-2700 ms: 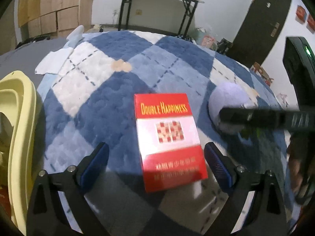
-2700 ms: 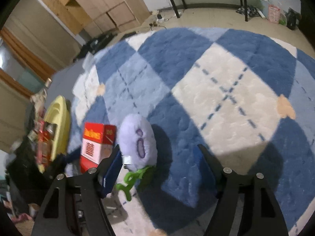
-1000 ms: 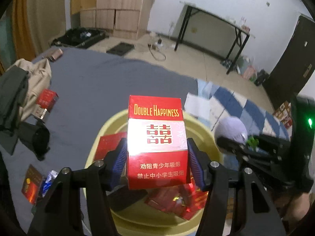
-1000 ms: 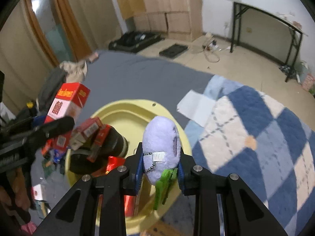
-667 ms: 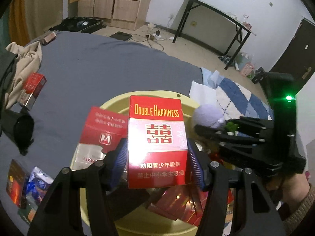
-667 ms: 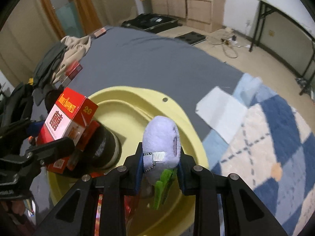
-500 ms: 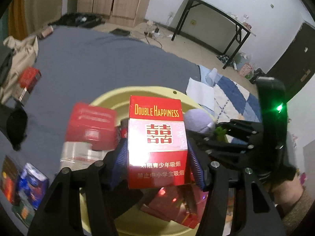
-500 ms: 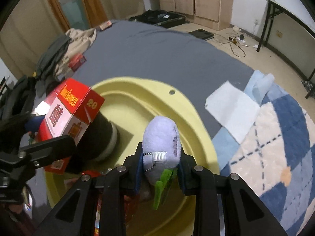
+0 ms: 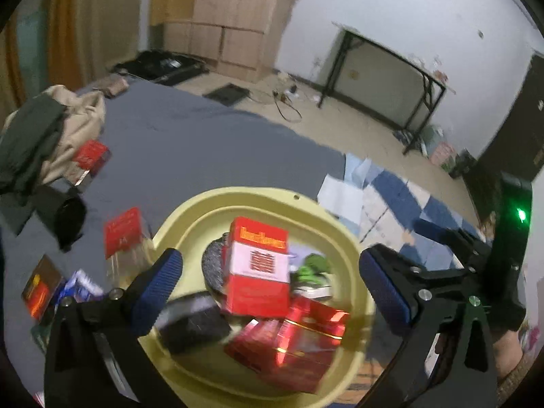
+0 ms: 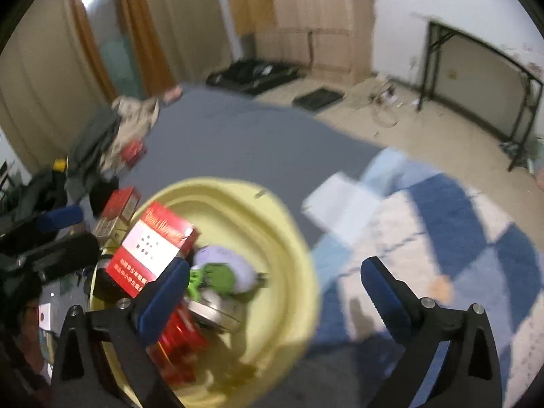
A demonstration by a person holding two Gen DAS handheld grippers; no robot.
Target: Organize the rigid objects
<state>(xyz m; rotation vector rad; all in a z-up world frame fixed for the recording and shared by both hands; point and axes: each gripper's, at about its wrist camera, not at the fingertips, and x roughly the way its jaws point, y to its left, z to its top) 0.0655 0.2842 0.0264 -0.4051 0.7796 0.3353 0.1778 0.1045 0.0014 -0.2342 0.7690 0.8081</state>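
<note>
Both grippers, left (image 9: 268, 282) and right (image 10: 273, 284), have just spread their jaws, dropping the red box (image 9: 258, 267) and plush toy (image 10: 224, 267) into the yellow basin (image 9: 258, 193); next, fetch another item.

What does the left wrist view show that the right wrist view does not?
Only the left wrist view shows the black door and the right gripper's green light.

Only the right wrist view shows the curtains.

Both show the yellow basin, the red Double Happiness box and purple plush lying in it, both grippers open.
</note>
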